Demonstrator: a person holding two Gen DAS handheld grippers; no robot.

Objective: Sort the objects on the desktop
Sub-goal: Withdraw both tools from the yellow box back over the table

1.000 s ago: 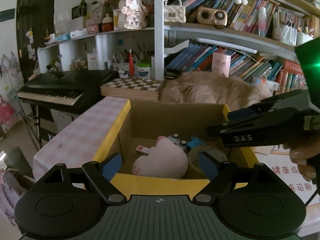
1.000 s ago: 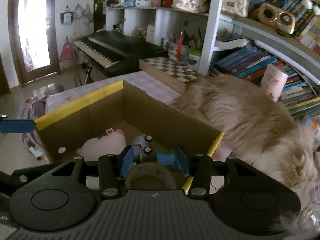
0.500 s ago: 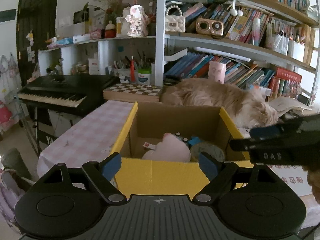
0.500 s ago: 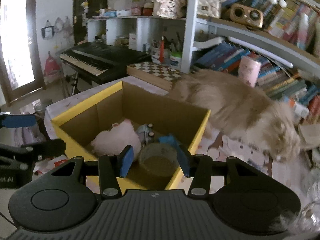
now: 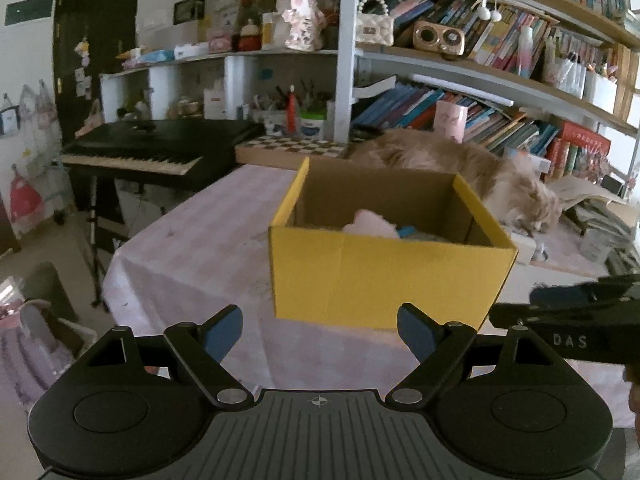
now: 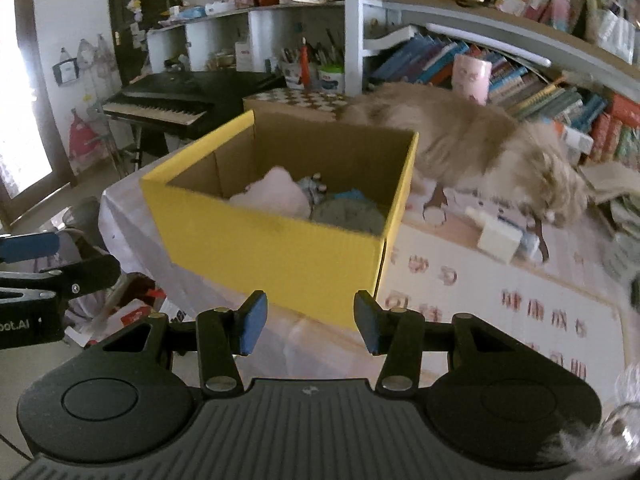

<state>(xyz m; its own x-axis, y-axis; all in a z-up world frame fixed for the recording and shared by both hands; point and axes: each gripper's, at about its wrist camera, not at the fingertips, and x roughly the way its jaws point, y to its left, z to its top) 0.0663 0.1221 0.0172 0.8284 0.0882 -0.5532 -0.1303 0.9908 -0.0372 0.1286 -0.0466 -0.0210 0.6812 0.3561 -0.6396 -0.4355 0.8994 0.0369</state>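
Left wrist view: left gripper spread wide, holding nothing, aimed at the yellow box at 12 o'clock on the pink tablecloth; pink plush peeking over the rim; right gripper's arm entering at 3 o'clock.

Right wrist view: right gripper also parted and empty. Box holding plush, tape roll and small toys. White block loose at 2 o'clock beside the cat. Probably between placements; next, a reach toward that block, clear of the cat.
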